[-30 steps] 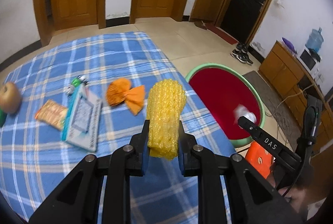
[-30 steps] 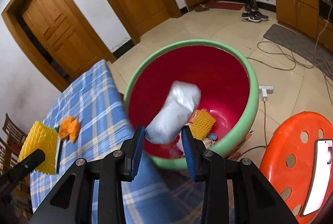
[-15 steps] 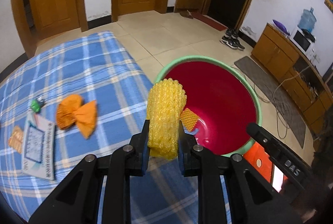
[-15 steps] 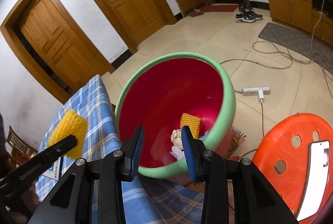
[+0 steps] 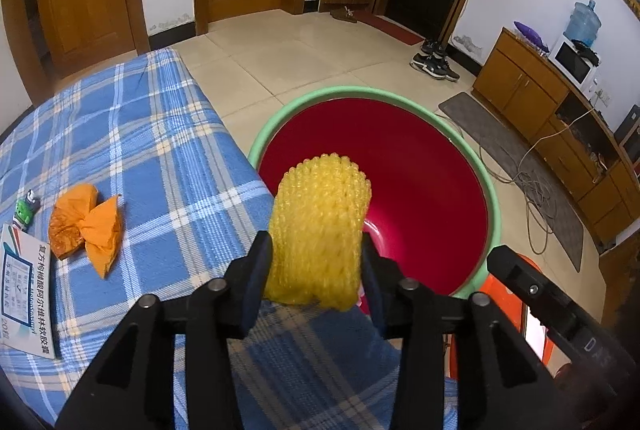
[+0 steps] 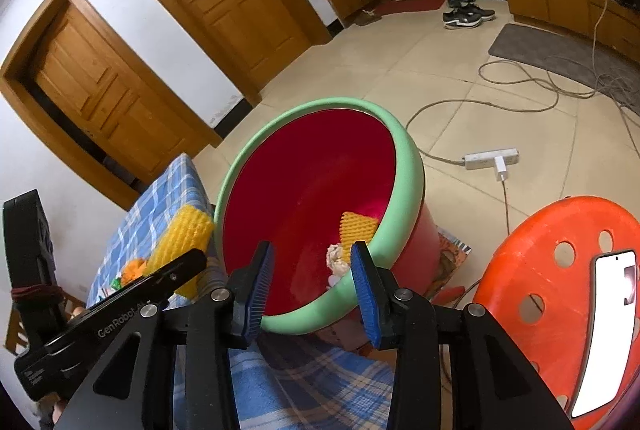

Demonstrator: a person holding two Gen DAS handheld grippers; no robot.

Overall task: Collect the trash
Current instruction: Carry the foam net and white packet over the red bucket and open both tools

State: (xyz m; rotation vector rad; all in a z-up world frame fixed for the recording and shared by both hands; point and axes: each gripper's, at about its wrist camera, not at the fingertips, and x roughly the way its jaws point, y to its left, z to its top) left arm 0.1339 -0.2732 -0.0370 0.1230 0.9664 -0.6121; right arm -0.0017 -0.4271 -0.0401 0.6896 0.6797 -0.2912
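Room: tiled floor, wooden doors, a low cabinet along the far wall; a blue plaid tabletop (image 5: 152,158) sits beside a bin (image 5: 472,166) with a green rim and red inside.
Left fingers: the left gripper (image 5: 316,266) pinches a yellow foam net (image 5: 320,226) upright between its fingers, gripped low so most of the net stands clear above them.
Net position: it is held at the tabletop's edge, just short of the bin's near rim, likely so that letting go a little farther on drops it inside.
Right fingers: the right gripper (image 6: 312,282) has its fingers spread with nothing between them, held just outside the bin's rim and pointing into its mouth.
Bin contents: an orange-yellow net piece (image 6: 358,226) and a pale crumpled scrap (image 6: 336,258) lie at the bottom.
Left on the tabletop: an orange wrapper (image 5: 86,226), a printed box (image 5: 26,294) and a small green item (image 5: 26,208), well apart from the bin.
Beside the bin: an orange stool (image 6: 560,294) carries a phone (image 6: 604,330).
Step, as judged: carry the net over the rim and release; the wrapper looks like the next pickup.
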